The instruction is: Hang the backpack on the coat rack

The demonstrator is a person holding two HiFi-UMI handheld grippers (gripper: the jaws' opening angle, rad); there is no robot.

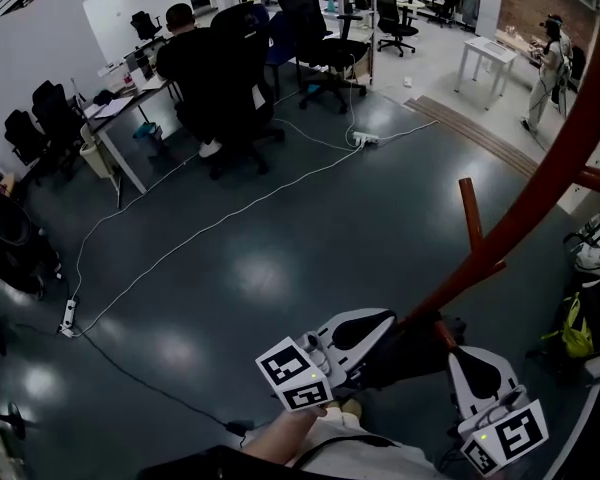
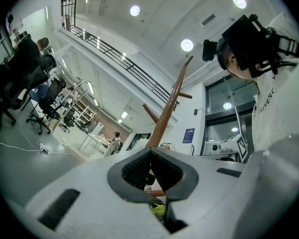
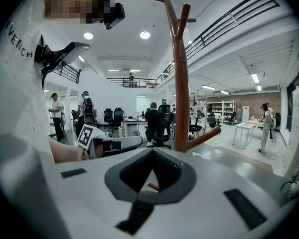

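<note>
Backpack was in neither gripper. The dark bulk [image 1: 418, 353] low between them, at the foot of the coat rack [image 1: 525, 196], may have been it, though I could not tell. The left gripper [image 1: 385, 321] had its jaws together on nothing, and so did the right gripper [image 1: 467, 358]; both were held near the trunk.

By my reading, the step in hand was to pick the bag up. That called for opening one pair of jaws, taking the top loop rather than the body, and raising it above a peg [image 1: 469, 218]. The loop could then be lowered over the peg's tip so the weight settled toward the trunk. Coming in from the side would likely snag the straps on the slanting pegs.

A white cable [image 1: 230, 213] crossed the floor at left, and a seated person [image 1: 195, 53] was beyond it. A white table [image 1: 485, 53] and a standing person [image 1: 550, 63] were well apart at far right. Bags [image 1: 577, 330] lay near the rack's right side and possibly crowded the footing.
</note>
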